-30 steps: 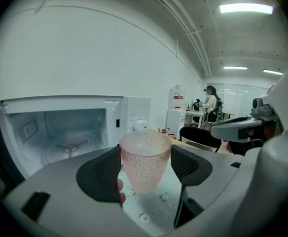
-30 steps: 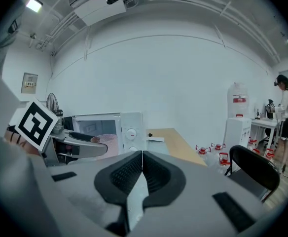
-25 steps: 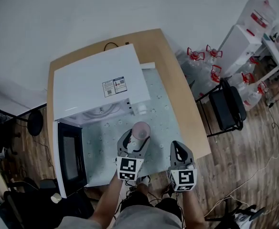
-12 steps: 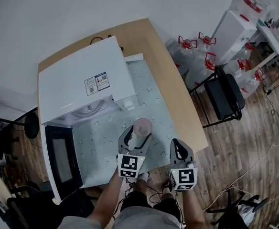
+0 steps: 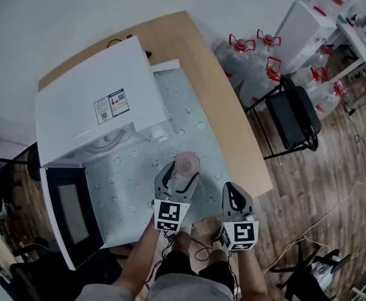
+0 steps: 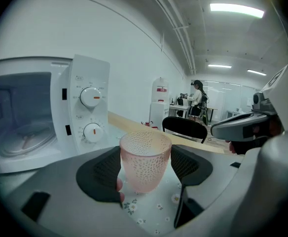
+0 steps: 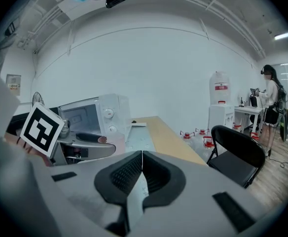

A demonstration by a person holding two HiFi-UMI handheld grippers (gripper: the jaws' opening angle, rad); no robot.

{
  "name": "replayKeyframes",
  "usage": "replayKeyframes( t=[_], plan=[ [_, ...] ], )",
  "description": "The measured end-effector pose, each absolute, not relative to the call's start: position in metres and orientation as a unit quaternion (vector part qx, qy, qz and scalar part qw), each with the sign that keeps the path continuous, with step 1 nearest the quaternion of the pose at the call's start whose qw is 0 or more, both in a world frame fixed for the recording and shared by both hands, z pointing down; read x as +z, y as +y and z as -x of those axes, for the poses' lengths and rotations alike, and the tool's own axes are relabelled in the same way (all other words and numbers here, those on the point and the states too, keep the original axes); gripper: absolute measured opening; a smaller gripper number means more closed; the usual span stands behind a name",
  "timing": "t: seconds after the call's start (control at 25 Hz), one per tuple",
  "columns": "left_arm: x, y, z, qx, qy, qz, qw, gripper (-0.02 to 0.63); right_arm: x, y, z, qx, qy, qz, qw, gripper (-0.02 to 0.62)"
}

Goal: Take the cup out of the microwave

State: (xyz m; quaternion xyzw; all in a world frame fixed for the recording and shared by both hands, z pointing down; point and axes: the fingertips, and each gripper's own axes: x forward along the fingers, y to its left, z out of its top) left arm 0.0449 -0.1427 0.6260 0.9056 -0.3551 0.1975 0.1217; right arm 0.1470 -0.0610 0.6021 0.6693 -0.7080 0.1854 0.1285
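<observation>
One pink cup (image 6: 145, 160) is clasped between the jaws of the left gripper (image 5: 180, 175), with the black pads pressed against opposite sides about halfway up its wall. It is held outside the microwave (image 5: 89, 108), over the flowered mat (image 5: 192, 115) in front of the control panel; whether its base touches the mat cannot be told. The right gripper (image 7: 141, 171) is held just to the right, its jaws pressed together on nothing. The cup is see-through, dimpled all over and seemingly empty, so it is judged to be light and stiff. Whether it is glass or plastic cannot be told, so it is best treated as breakable. The pads should be given purchase by the dimples, yet the wall narrows slightly toward the base. A hold at mid-height on opposite sides, with moderate pressure and the cup kept upright, is therefore judged safest. The microwave door (image 5: 70, 209) is seen swung open. A sticker (image 5: 108, 106) with blue print is seen on the microwave's top, but its text is too small to be read. No brand name can be made out on the front, where only two dials (image 6: 91, 97) with red pointers are shown. Black-and-white square codes, without letters, are carried on the grippers' cubes.
</observation>
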Motion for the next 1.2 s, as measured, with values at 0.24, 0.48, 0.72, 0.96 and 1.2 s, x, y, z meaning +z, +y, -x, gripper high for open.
replayKeyframes(
  t=[0.24, 0.48, 0.72, 0.96, 1.2],
  plan=[
    [0.641, -0.142, -0.049, 0.204, -0.350, -0.907, 0.119, 0.334, 0.615, -0.060, -0.147, 0.192, -0.709, -0.665, 0.135, 0.020],
    [0.643, -0.140, -0.051, 0.200, -0.355, -0.907, 0.108, 0.336, 0.622, -0.056, -0.148, 0.200, -0.708, -0.663, 0.137, 0.020],
    [0.642, -0.138, -0.050, 0.191, -0.361, -0.905, 0.115, 0.336, 0.624, -0.053, -0.147, 0.199, -0.711, -0.660, 0.136, 0.020],
    [0.634, -0.139, -0.051, 0.187, -0.367, -0.905, 0.109, 0.336, 0.620, -0.050, -0.149, 0.199, -0.711, -0.661, 0.133, 0.020],
    [0.615, -0.139, -0.049, 0.178, -0.379, -0.903, 0.097, 0.334, 0.605, -0.050, -0.152, 0.185, -0.715, -0.662, 0.127, 0.019]
  ],
)
